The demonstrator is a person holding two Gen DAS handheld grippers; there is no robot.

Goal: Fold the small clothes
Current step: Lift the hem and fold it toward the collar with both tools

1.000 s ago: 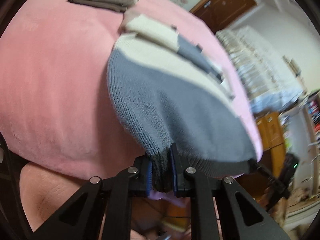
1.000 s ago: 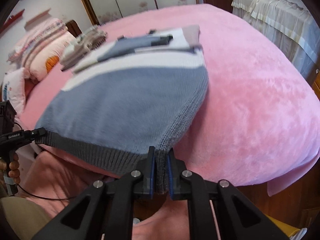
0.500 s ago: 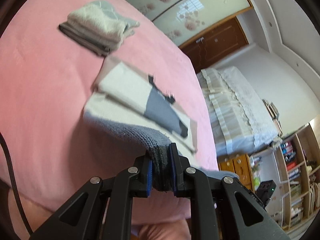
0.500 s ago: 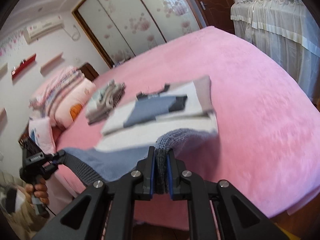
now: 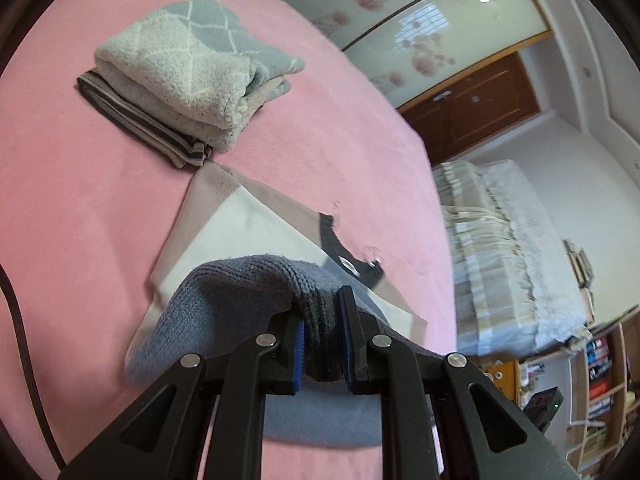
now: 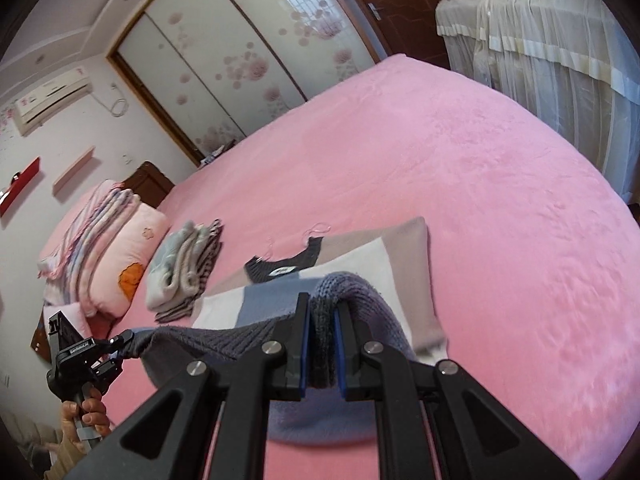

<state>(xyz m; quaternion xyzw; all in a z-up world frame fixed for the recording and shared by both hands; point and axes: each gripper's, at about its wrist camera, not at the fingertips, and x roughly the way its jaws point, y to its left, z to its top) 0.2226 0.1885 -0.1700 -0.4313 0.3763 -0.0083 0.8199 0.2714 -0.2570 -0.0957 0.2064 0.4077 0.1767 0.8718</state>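
Bedroom, pink bed (image 6: 460,184). Sweater (image 5: 240,236) lies ahead of jaws, hem lifted. Left gripper (image 5: 322,340) & right gripper (image 6: 322,344) both clamped on dark hem rib. Keep hem taut btwn grippers, carry fwd level, lay on collar (image 6: 288,266) edge, corners square.

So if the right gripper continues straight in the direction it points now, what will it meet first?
Probably the sweater's own upper part. The right gripper, shut on the grey hem, points down and forward over the white and beige panels lying flat on the pink bed cover. Depth is unclear, so this is a guess.
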